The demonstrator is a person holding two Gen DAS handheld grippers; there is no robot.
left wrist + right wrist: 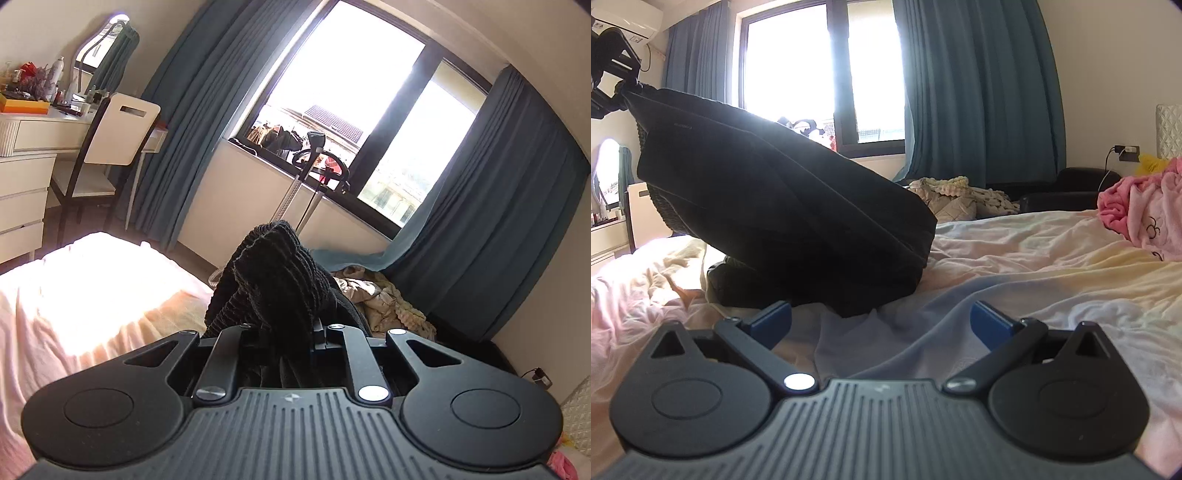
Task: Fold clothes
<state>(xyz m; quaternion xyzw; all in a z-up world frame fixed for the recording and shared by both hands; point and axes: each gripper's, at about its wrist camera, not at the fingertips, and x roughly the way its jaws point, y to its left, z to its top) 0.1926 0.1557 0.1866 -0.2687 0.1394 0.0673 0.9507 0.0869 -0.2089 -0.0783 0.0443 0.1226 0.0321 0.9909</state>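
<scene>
The left tongs [284,332] are clenched on a bunched corner of the black ribbed-knit garment [783,206], holding it high. In the right wrist view those tongs [613,88] appear far up and to the left, with the cloth running from them in a taut slope down to the bed covered with a pale pink and cream sheet [1015,258]. The garment's lower end rests in a heap on the sheet, just ahead of and slightly left of the right tongs [882,321]. These are released, their blue pads [991,321] spread wide and hovering low over the sheet, touching nothing.

The step in hand looks like getting a second grip so the garment can be spread flat before folding. To do it well, the right tongs should reach forward to the lowest free edge of the heap and close on a single corner or hem, not on a thick wad. From here I cannot tell which fold is the true hem, since the cloth is backlit by the window and nearly featureless, so the edge nearest the pads is the safest pick. The sheet is rumpled just under the pads, so they should come in a little above it to avoid pinching bedding along with the garment. Meanwhile the left tongs should hold their height, keeping the cloth hanging straight.

A crumpled pink fleece blanket [1137,206] lies well off to the right of the right tongs, clear of the work.
</scene>
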